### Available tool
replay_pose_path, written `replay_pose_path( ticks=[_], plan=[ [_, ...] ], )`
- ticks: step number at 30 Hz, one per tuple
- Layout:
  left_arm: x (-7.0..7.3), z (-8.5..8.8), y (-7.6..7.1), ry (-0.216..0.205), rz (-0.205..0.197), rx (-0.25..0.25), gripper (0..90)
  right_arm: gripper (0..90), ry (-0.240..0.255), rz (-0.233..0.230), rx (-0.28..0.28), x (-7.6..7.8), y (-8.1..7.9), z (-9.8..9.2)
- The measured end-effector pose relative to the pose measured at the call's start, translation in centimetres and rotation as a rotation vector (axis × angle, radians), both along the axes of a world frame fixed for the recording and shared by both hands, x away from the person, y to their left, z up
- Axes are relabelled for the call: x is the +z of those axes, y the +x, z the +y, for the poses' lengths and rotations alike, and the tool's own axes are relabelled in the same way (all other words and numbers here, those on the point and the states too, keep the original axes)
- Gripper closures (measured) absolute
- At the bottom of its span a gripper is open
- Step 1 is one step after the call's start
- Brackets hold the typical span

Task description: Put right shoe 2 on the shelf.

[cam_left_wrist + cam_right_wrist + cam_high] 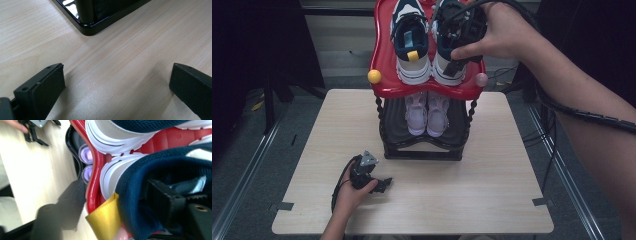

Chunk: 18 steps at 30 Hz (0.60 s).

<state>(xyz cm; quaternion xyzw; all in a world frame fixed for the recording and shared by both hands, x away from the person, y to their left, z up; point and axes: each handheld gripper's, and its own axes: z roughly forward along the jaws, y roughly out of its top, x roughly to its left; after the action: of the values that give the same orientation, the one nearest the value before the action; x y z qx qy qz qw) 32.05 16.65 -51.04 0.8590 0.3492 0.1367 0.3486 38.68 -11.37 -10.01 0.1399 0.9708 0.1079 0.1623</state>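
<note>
— Tool check: the right tool (460,37), top centre of the high view, stands part-open inside the collar of the navy shoe (447,60) on the red shelf (384,60)?
— Yes; it should lift straight out without snagging. The left tool (379,184) rests wide open on the bench (492,170).

Both forearms are bare, no sleeves. The left gripper (384,183) is black with a grey three-cornered plate on top. The right gripper (457,62) is black, trailing a ribbed black cable. The jaws show screw holes.
</note>
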Motion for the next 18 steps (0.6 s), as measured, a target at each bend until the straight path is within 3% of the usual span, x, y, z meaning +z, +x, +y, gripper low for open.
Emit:
replay_pose_path(
  ticks=[6,18],
  plan=[
    [0.0,0.0,0.0,-0.001,0.0,-0.001,0.0,18.5,0.033,0.065,-0.01,0.9,-0.4,-0.8],
    [0.0,0.0,0.0,0.001,0.0,0.0,0.0,15.8,0.038,0.079,-0.027,1.5,-1.5,-1.8]
  ],
)
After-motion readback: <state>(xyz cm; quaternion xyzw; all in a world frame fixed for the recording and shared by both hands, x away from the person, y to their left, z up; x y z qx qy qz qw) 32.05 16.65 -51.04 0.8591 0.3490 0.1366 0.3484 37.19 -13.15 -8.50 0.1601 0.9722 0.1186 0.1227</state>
